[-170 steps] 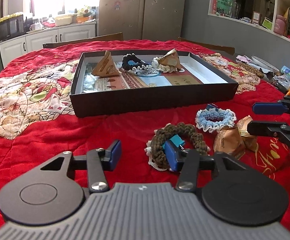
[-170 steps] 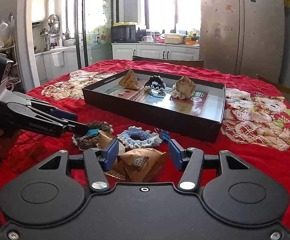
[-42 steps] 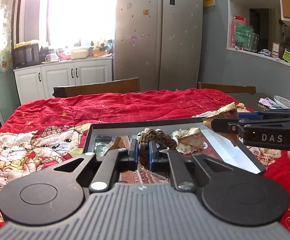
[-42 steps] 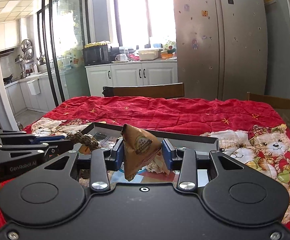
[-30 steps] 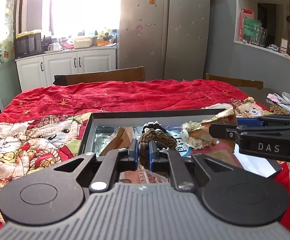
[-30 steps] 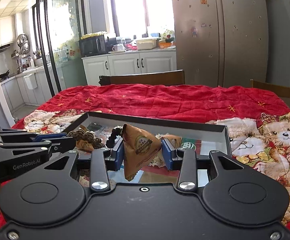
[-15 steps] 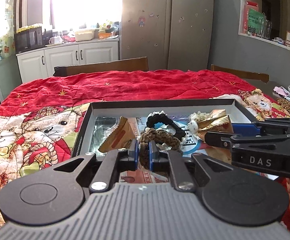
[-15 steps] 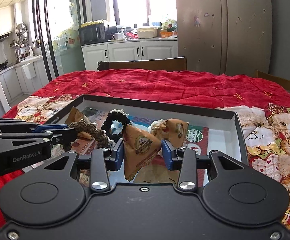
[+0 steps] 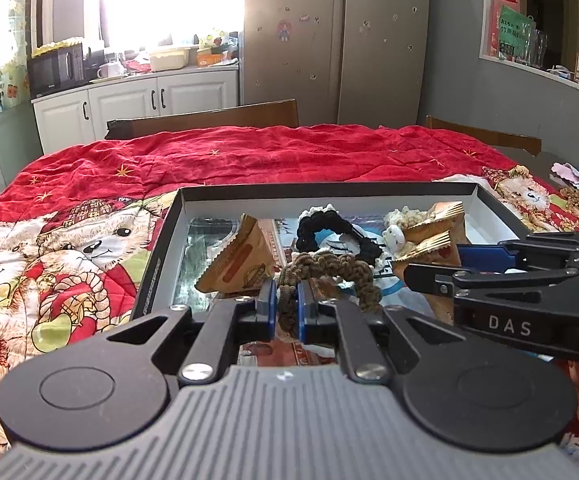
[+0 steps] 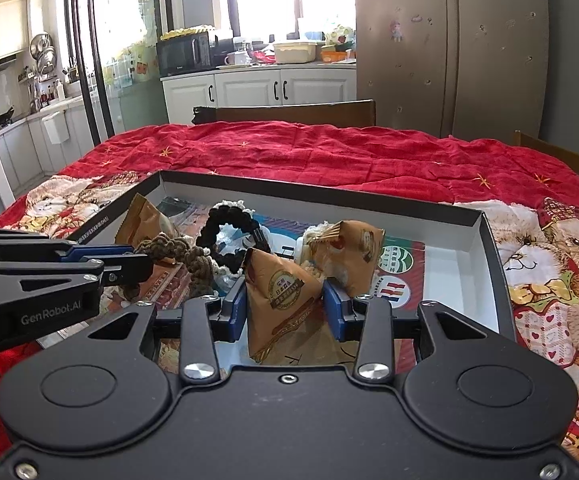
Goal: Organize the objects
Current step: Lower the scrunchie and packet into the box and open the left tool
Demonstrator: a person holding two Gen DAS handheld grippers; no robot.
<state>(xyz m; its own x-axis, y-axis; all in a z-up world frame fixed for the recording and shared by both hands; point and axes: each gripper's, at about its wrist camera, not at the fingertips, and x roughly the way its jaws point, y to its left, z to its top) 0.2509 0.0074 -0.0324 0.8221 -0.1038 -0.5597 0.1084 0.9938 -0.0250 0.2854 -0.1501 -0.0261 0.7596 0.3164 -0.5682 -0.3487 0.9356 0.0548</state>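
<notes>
Tongs clamp both loads: our left gripper pinches the brown scrunchie, our right gripper grips the triangular snack packet, both above the black tray. We should lower gently into bare near-right floor, then release.

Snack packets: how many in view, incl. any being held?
3. One in the right gripper, a packet over the tray; one at tray left; one tray centre-right. More may be hidden.
</notes>
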